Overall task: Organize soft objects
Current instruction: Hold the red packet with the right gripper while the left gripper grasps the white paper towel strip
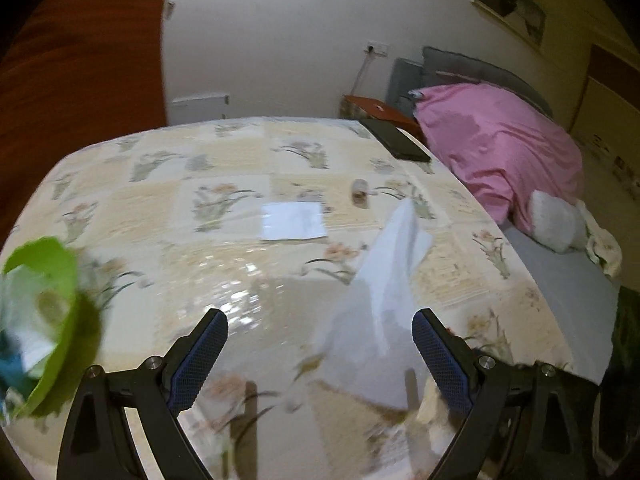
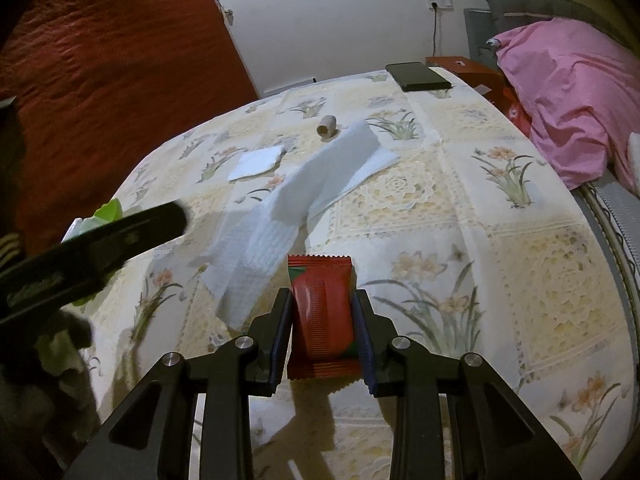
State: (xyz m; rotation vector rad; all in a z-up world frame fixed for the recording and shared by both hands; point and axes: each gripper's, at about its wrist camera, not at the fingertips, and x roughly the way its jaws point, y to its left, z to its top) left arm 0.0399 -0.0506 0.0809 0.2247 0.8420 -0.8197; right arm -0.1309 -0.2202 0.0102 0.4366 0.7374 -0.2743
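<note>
A long white tissue strip [image 2: 304,184] stretches over the floral table [image 2: 500,208], partly raised off it with a shadow beneath. In the left wrist view the tissue strip [image 1: 384,280] rises between the fingers of my left gripper [image 1: 320,320], which is open and holds nothing. My right gripper [image 2: 323,296] is shut on a red snack packet [image 2: 322,320] just above the table. The left gripper [image 2: 100,240] shows as a blurred black bar to the left of the strip. A folded white tissue square [image 2: 256,162] lies further back.
A green bowl [image 1: 52,280] with white and blue things in it stands at the table's left edge. A cardboard roll core [image 2: 327,125] and a black phone [image 2: 418,76] lie toward the far side. A bed with pink bedding [image 2: 568,92] borders the table's right.
</note>
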